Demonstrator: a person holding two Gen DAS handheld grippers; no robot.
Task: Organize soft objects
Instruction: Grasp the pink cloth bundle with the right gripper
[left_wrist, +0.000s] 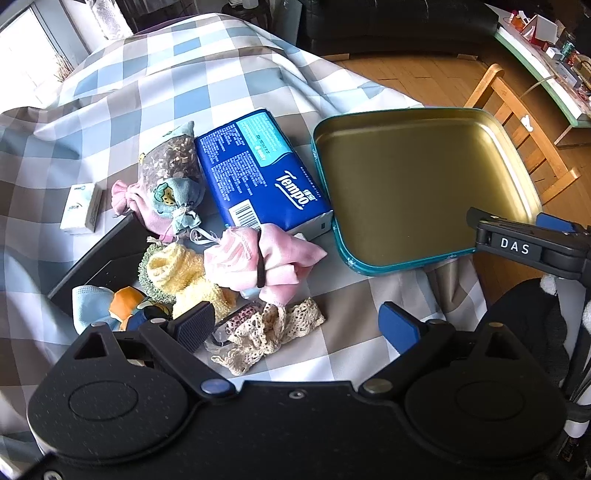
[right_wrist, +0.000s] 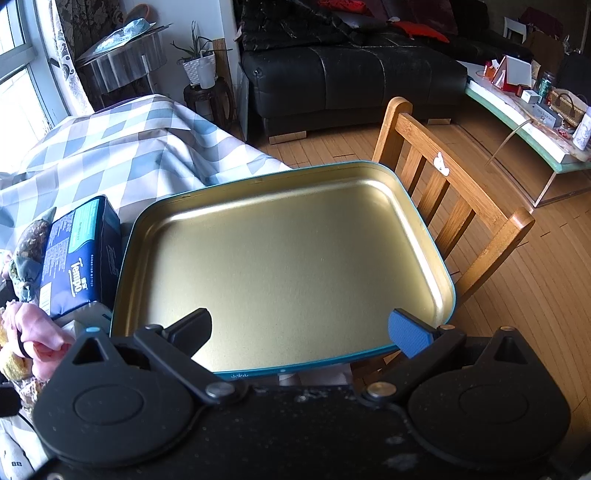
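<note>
The soft objects lie heaped on the checked worktop just ahead of the left claw, open and empty, nearer than the right claw, open over the empty tin tray to their right.

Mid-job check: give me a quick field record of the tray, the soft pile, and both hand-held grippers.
tray: gold tin tray, teal rim, nothing in it
tissue pack: blue Tempo pack beside the tray's left edge
soft pile: pink cloth bundle, yellow knit, lace piece, on the checked tablecloth
left hand-held gripper: open, over the lace piece
right hand-held gripper: open, over the tray's near edge
items sorted: none
</note>
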